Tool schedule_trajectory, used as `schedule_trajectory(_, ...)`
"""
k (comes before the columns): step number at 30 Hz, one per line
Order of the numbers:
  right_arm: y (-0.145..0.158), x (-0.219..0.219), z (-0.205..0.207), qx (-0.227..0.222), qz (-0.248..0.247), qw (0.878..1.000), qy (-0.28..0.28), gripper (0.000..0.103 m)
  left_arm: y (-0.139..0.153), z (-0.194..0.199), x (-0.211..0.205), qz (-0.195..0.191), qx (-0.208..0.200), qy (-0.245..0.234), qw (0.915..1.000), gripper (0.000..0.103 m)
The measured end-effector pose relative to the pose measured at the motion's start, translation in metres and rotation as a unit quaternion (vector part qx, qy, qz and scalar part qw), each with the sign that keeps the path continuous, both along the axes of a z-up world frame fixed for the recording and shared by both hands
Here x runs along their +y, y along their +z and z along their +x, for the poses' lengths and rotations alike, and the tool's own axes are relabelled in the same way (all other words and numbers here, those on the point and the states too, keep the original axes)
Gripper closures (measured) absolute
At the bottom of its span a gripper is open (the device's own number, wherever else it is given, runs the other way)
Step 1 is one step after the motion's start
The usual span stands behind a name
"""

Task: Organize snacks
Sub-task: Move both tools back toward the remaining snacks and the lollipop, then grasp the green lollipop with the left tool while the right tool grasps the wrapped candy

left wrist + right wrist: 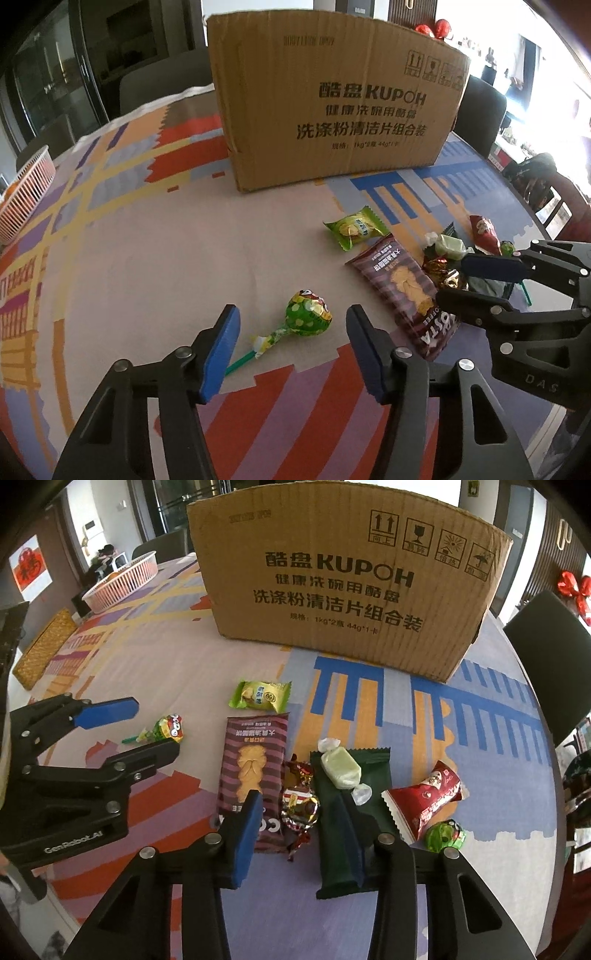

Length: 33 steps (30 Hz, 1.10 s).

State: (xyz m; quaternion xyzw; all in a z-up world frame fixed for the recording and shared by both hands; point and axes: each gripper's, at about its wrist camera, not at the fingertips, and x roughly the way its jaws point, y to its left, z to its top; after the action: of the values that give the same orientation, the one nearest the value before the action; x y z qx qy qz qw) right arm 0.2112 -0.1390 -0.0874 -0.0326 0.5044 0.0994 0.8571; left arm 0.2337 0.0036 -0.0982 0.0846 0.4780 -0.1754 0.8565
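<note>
A tall cardboard box (pixel 332 103) (pixel 351 590) stands at the back of the table. Loose snacks lie in front of it. My left gripper (pixel 291 347) is open, its jaws on either side of a green lollipop (pixel 308 314) (pixel 168 731) lying on the cloth. My right gripper (pixel 301 836) is open, low over a foil-wrapped chocolate (pixel 300 808) (pixel 443 271) between its jaws. A brown biscuit packet (pixel 253 771) (pixel 406 291) lies left of it, a dark green bar (pixel 343 812) under the right finger. A pale green candy (pixel 340 771) rests on the bar.
A green cake packet (pixel 354 229) (pixel 260 696), a red packet (pixel 424 797) and a second green lollipop (pixel 445 836) lie nearby. A white slatted basket (pixel 26 192) (pixel 122 579) and a woven mat (pixel 44 648) sit at the table's left. A dark chair (pixel 554 657) stands at the right.
</note>
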Motion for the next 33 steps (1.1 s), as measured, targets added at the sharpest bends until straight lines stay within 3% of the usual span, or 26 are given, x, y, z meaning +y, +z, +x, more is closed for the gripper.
schedule_trajectory(4,0.000,0.001,0.002,-0.003,-0.005,1.000,0.003,0.067,-0.004,0.004,-0.004,0.000,0.008,0.003,1.0000,0.053)
schedule_trajectory(12,-0.002,0.006,0.002,-0.009,-0.025,1.000,0.011,0.072,-0.008,0.004,-0.004,-0.015,0.029,0.006,0.9995,0.076)
schedule_trajectory(18,-0.002,0.009,0.002,-0.012,-0.038,0.999,0.017,0.080,-0.002,-0.004,-0.005,-0.025,0.036,0.010,0.9990,0.076)
schedule_trajectory(33,0.012,-0.011,-0.011,-0.027,0.015,1.000,0.007,0.080,0.033,-0.026,-0.015,-0.052,0.011,0.027,0.9982,0.076)
